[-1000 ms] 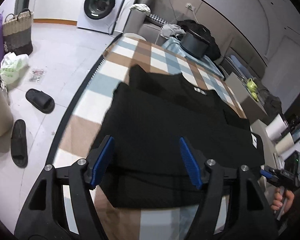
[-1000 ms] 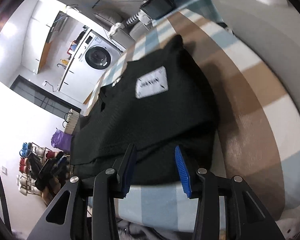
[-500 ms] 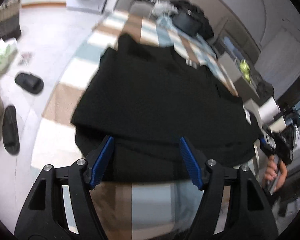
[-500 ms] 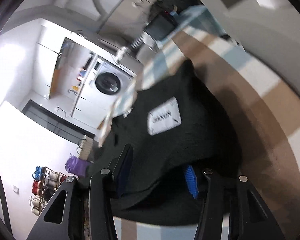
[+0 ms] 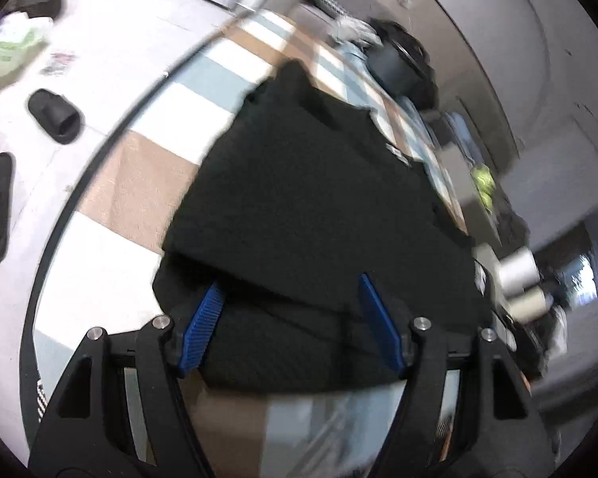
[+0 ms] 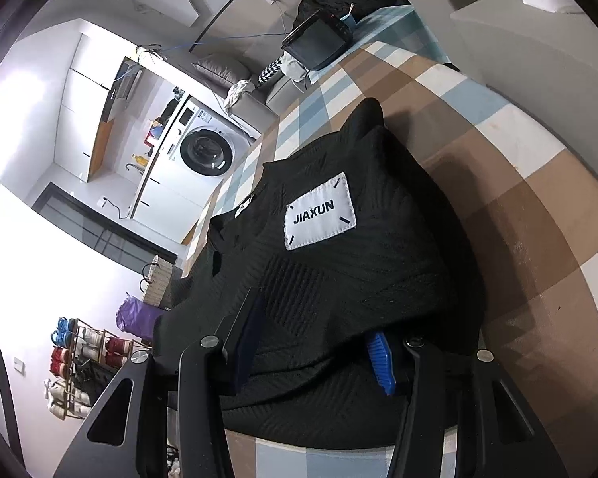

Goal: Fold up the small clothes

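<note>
Left tongs [image 5: 291,318] of mine stand apart, blue pads [image 5: 201,332] wide on either side of the near edge of the black sweater [image 5: 319,207], the cloth bunched between them but neither pad pressing it. Off to their left, down on the floor, lie two black slippers [image 5: 56,115]. Ahead of these tongs the sweater spreads over the checked table [image 5: 139,187].

Right tongs [image 6: 317,342] have just been opening; the sweater's [image 6: 358,271] hem is draped over both fingers, with its folds between them, and I cannot tell whether the pads grip it. Straight ahead of them sits the white JIAXUN label [image 6: 319,210]. Far to their left stands a washing machine [image 6: 205,151]; to their right the table [image 6: 538,215] lies bare.
</note>
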{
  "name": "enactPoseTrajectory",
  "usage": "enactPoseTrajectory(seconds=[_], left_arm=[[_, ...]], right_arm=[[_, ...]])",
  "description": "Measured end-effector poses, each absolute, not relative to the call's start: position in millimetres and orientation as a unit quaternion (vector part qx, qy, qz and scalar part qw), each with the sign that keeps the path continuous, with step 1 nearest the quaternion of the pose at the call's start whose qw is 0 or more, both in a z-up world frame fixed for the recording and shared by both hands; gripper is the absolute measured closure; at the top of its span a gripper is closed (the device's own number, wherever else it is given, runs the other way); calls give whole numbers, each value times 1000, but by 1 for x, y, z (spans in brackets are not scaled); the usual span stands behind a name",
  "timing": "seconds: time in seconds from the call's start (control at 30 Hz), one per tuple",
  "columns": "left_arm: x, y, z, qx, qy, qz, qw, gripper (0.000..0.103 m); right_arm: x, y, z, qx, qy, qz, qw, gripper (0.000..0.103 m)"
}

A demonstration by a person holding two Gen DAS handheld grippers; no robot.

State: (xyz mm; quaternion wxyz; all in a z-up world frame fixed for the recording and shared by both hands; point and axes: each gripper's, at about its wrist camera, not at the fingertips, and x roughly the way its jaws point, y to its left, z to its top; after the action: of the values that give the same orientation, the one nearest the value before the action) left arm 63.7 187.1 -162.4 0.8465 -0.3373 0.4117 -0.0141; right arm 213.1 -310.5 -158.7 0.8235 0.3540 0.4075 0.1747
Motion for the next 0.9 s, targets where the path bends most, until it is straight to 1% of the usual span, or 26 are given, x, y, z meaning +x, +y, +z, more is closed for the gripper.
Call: enactPoseTrajectory(seconds=[0.13, 0.2, 0.23, 0.3, 0.33, 0.4, 0.47, 0.5, 0.53, 0.57, 0.6, 0.63, 0.67, 0.7, 0.73, 0.83, 0.9], left_arm=[[67, 185, -156, -326, 389, 20, 861, 40], [68, 186, -151, -323, 377, 23, 868, 49], [68, 188, -147, -324, 371, 25, 870, 51], [68, 193, -142, -334, 355, 25, 873, 64], [69, 195, -140, -339, 351, 25, 873, 67], [74, 200, -137, -340, 348, 33, 873, 86], [79, 205, -136, -336, 352, 48, 872, 95], [80, 204, -136, -336, 351, 50, 873, 98], [81, 205, -136, -335, 351, 53, 873, 99], [80, 206, -135, -334, 352, 53, 873, 99], [79, 206, -135, -333, 350, 51, 874, 99], [78, 206, -134, -329, 348, 50, 876, 99], [78, 205, -132, -325, 348, 51, 878, 100], [77, 205, -130, -324, 345, 50, 880, 101], [76, 206, -126, -321, 341, 48, 882, 101], [78, 208, -114, -312, 329, 44, 890, 102], [81, 209, -105, -305, 324, 42, 894, 102]], right_arm=[[214, -307, -159, 345, 408, 175, 827, 53], [212, -307, -157, 342, 406, 174, 829, 53], [212, -307, -157, 342, 406, 175, 829, 53], [212, -307, -156, 343, 402, 176, 831, 53], [213, -308, -154, 343, 398, 177, 833, 53], [214, -309, -153, 342, 393, 178, 835, 53], [217, -311, -152, 344, 391, 171, 837, 53], [218, -311, -153, 345, 393, 170, 835, 53], [219, -311, -154, 346, 394, 170, 834, 53], [220, -311, -154, 342, 394, 167, 837, 56], [221, -311, -154, 334, 395, 162, 840, 60], [220, -311, -155, 331, 394, 160, 842, 71], [220, -311, -155, 327, 393, 156, 845, 77], [219, -312, -154, 327, 390, 155, 847, 81], [218, -313, -153, 328, 384, 155, 849, 90], [221, -315, -140, 317, 363, 160, 862, 97], [225, -315, -129, 315, 348, 165, 868, 97]])
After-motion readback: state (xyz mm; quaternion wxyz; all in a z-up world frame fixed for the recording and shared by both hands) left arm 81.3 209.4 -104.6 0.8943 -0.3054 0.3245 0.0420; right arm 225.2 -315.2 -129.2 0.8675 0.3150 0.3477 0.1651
